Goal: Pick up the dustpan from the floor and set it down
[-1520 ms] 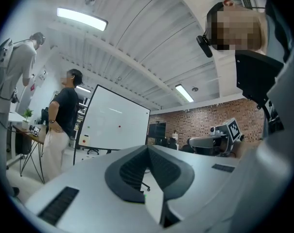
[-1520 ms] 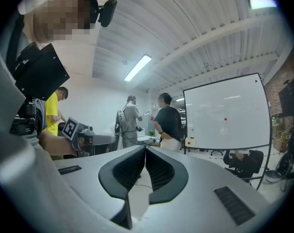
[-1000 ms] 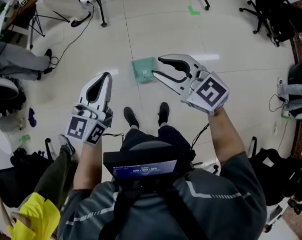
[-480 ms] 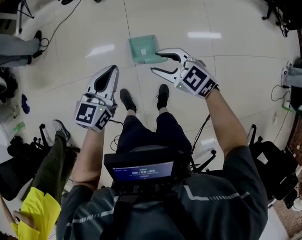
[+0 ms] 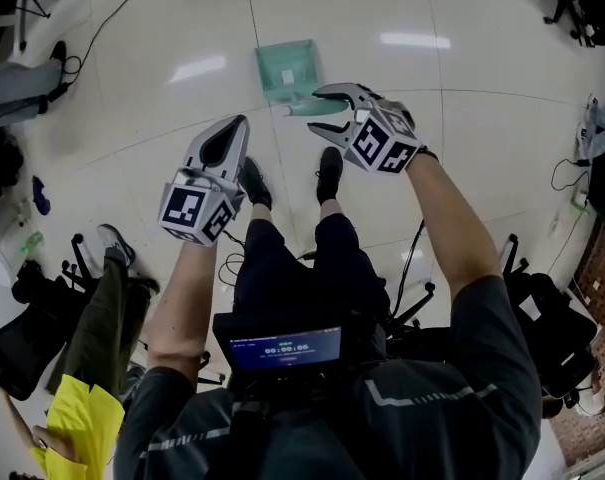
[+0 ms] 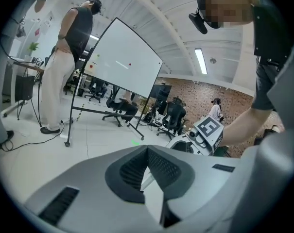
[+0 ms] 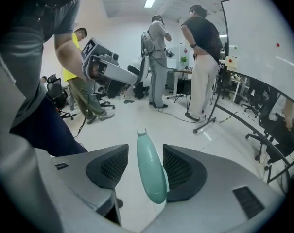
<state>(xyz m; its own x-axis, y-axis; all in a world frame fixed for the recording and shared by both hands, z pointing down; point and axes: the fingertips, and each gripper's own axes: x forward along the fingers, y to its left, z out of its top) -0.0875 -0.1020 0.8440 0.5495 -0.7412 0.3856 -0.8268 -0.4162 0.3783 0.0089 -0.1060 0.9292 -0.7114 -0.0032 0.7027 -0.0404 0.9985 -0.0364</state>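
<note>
There's the green dustpan (image 5: 287, 68), lying flat on the pale floor (image 5: 462, 148), pan end away from the person and its rounded handle (image 5: 304, 108) pointing back toward them. And the right gripper (image 5: 315, 110) is right at that handle. Its jaws have just been opening, and they stand wide now with the handle lying lengthways between them. In the right gripper view the handle sits nearer one jaw than the other, with a clear gap on the far side, so nothing is clamped yet.

The left gripper (image 5: 237, 123) hangs to the near left of the dustpan, well apart from it, its jaws pressed together on nothing (it looks like a spectator for now). The person's two dark shoes (image 5: 329, 173) are planted just on the near side of the dustpan.

What could spoil this? The handle is smooth, rounded and tapering. If the jaws bite off-centre, it could squirt out sideways or skate the dustpan away across the shiny floor. A bite too near the handle's tip would let the heavier pan end droop and swivel on the lift. And if the jaws reach too low, they could knock the floor before they close.
</note>
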